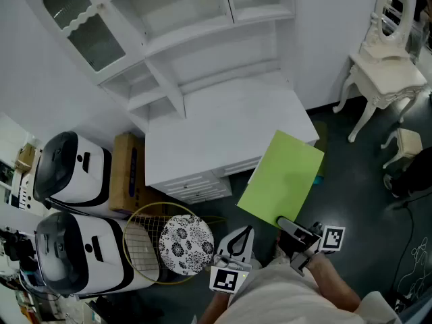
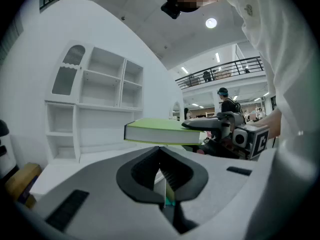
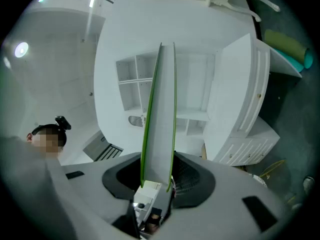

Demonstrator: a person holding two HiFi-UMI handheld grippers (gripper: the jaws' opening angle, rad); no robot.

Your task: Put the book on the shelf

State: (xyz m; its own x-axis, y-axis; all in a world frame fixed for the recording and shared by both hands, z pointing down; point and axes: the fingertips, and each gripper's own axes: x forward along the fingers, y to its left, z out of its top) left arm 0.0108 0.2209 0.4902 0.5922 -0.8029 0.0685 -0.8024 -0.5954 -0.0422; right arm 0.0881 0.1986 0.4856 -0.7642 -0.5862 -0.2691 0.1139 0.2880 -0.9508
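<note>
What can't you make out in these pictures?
- Green book: title; head view shows a plain cover, right gripper view only its page edge.
- Arched cupboard door: what's behind it; hazy pane, head view.
- Cardboard box: print too small, head view.

We see a matt green cover and white paper pages on the book; the shelf, upper left, looks smooth-painted.

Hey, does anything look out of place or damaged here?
Nothing stands out. The right gripper holds the green book level near a corner of the white desk; the shelf unit looks intact.
</note>
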